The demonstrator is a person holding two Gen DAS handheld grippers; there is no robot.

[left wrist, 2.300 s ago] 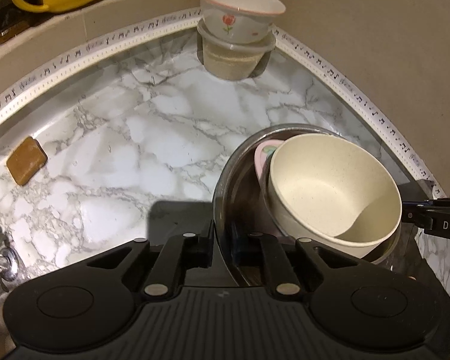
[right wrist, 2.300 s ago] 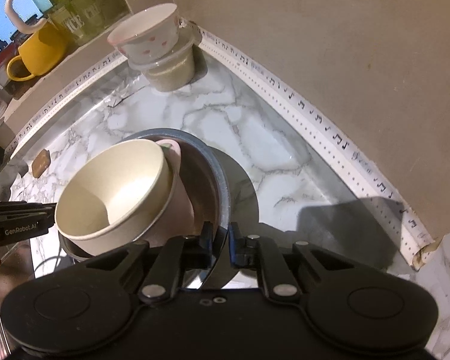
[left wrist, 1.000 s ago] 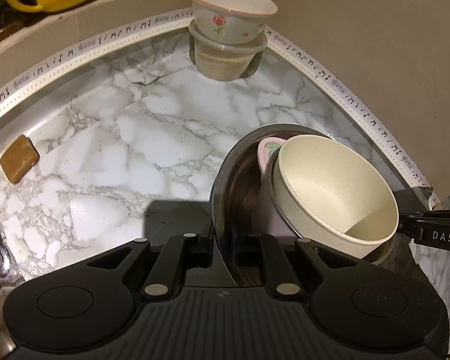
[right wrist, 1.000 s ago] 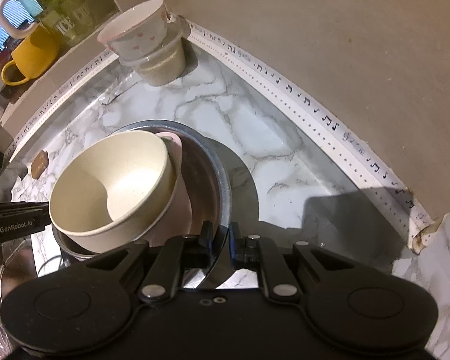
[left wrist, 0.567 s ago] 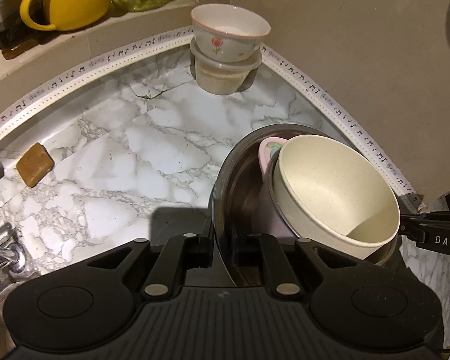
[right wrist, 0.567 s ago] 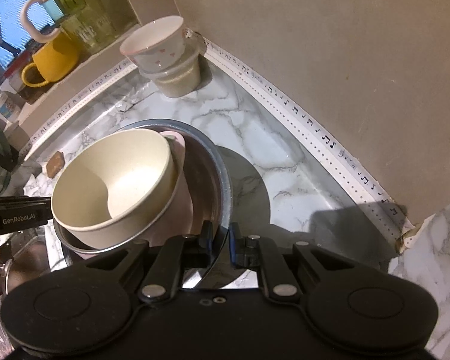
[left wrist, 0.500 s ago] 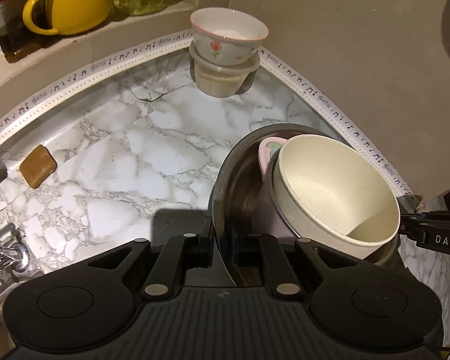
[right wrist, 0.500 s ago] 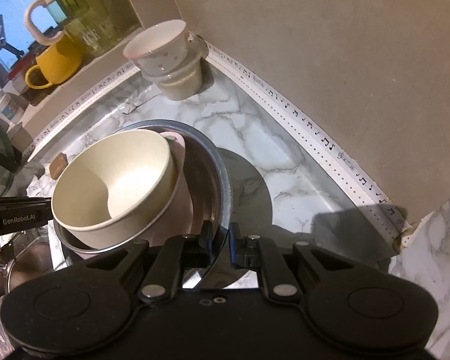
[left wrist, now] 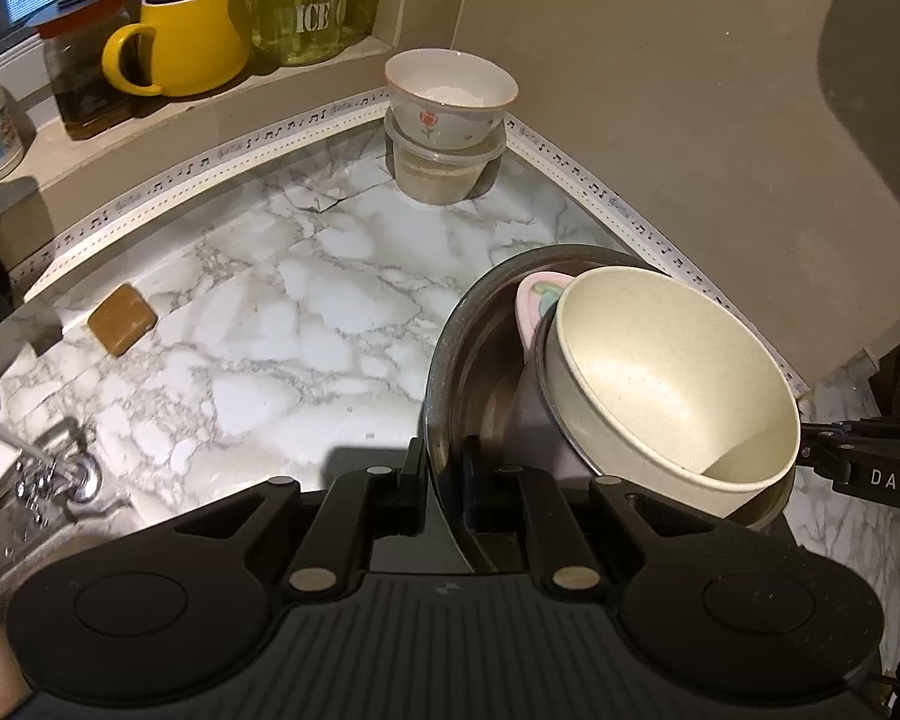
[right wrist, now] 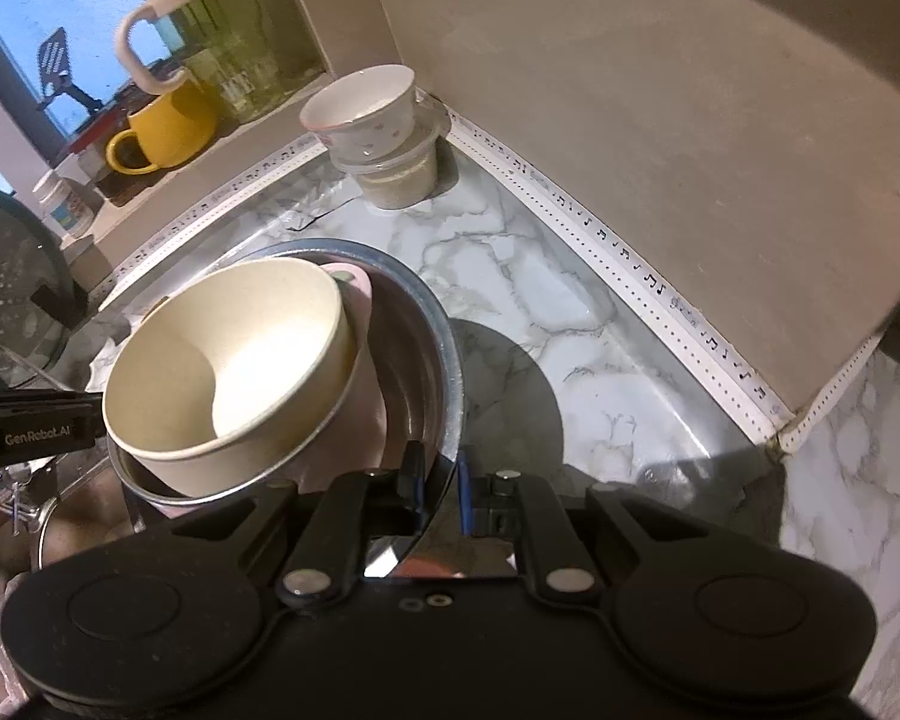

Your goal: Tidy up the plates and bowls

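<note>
While held above the marble bench, steel bowl pinched at opposite rims: left claw closed on near rim, right claw likewise. Nested inside, tilted: cream bowl over pink bowl. At 12 o'clock, floral bowl stacked on plastic tub.

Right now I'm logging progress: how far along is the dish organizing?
Done: the cream bowl and a pink dish sit nested in the steel bowl. In hand: the left hand-held gripper and right hand-held gripper each pinch its rim. Left: setting it down; the floral bowl stack waits in the corner.
</note>
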